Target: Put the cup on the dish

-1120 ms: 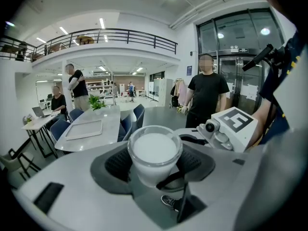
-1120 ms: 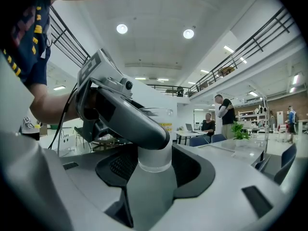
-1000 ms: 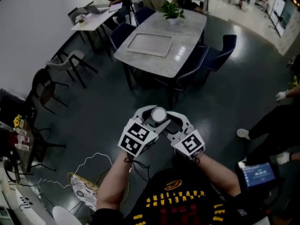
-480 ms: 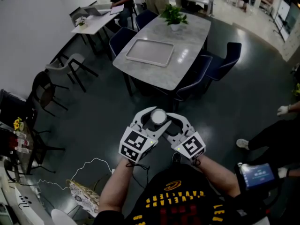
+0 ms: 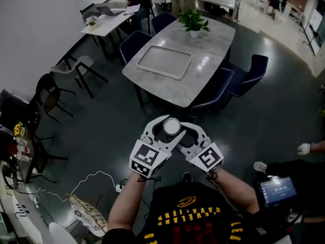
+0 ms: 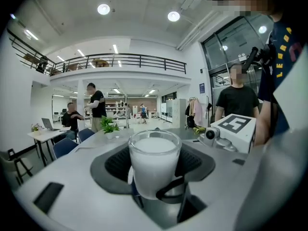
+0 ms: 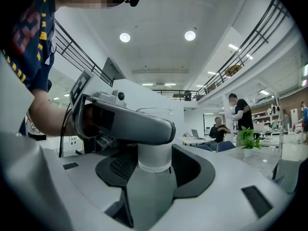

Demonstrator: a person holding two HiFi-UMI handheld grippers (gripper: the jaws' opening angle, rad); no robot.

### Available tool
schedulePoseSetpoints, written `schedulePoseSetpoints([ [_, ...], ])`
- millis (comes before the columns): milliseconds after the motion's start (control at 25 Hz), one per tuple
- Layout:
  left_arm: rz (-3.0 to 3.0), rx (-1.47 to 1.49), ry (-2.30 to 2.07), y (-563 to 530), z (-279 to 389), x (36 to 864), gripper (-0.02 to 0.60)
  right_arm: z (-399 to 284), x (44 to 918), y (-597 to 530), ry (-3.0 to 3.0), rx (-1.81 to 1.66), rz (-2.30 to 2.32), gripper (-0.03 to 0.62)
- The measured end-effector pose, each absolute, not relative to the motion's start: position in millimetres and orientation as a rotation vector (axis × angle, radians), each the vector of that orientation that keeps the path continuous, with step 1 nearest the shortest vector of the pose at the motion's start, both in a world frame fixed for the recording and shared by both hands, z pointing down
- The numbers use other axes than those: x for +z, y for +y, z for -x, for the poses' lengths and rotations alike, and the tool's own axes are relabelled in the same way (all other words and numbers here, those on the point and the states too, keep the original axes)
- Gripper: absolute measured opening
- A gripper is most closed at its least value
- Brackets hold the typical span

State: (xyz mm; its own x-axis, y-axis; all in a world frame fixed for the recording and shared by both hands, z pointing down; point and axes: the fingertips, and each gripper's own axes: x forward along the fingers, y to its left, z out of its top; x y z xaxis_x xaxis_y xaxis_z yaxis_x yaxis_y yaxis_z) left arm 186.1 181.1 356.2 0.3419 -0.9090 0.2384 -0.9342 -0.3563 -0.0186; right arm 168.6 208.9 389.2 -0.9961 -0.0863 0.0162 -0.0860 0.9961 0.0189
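A white glass cup (image 5: 171,126) hangs in the air above the dark floor, in front of the person's chest. My left gripper (image 5: 163,128) and right gripper (image 5: 180,129) meet around it from either side. In the left gripper view the cup (image 6: 155,163) stands upright between the dark pads, which close on its sides. In the right gripper view the cup (image 7: 154,158) fills the gap between those pads too, and a grey finger of the left gripper (image 7: 130,124) crosses in front of it. The dish, a white rectangular tray (image 5: 164,62), lies on the marble table (image 5: 203,65) well ahead.
A potted plant (image 5: 193,21) stands at the table's far end. Blue chairs (image 5: 247,75) ring the table. A smaller table (image 5: 110,22) with seated people is at the back left. Another person's hand with a tablet (image 5: 277,189) is at the right. A cable (image 5: 96,179) trails on the floor.
The table and tray have drifted a little lower and to the right in the head view. Both grippers stay together around the cup, unchanged. The person at the right has shifted down.
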Motion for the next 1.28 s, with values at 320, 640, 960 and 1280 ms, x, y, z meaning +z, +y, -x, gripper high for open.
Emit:
schedulePoseSetpoints([
  [320,-2.404,0.310,-1.775,167.1,-173.2,362.2,0.264,-157.9,395.9,197.8,-3.120,0.070,-0.054,0.221],
  [640,-2.366,0.276,-1.825,153.6,-153.9,365.2,0.264,-141.3,401.1,183.0,-3.081,0.033,-0.062,0.221],
  [960,-2.340,0.257,-1.883,129.8,-123.1,369.0,0.264,-113.2,406.2,156.4,-3.046,-0.009,-0.134,0.221],
  [1280,-2.310,0.185,-1.880,97.5,-77.0,373.2,0.264,-69.5,412.0,123.3,-3.020,-0.044,-0.181,0.221],
])
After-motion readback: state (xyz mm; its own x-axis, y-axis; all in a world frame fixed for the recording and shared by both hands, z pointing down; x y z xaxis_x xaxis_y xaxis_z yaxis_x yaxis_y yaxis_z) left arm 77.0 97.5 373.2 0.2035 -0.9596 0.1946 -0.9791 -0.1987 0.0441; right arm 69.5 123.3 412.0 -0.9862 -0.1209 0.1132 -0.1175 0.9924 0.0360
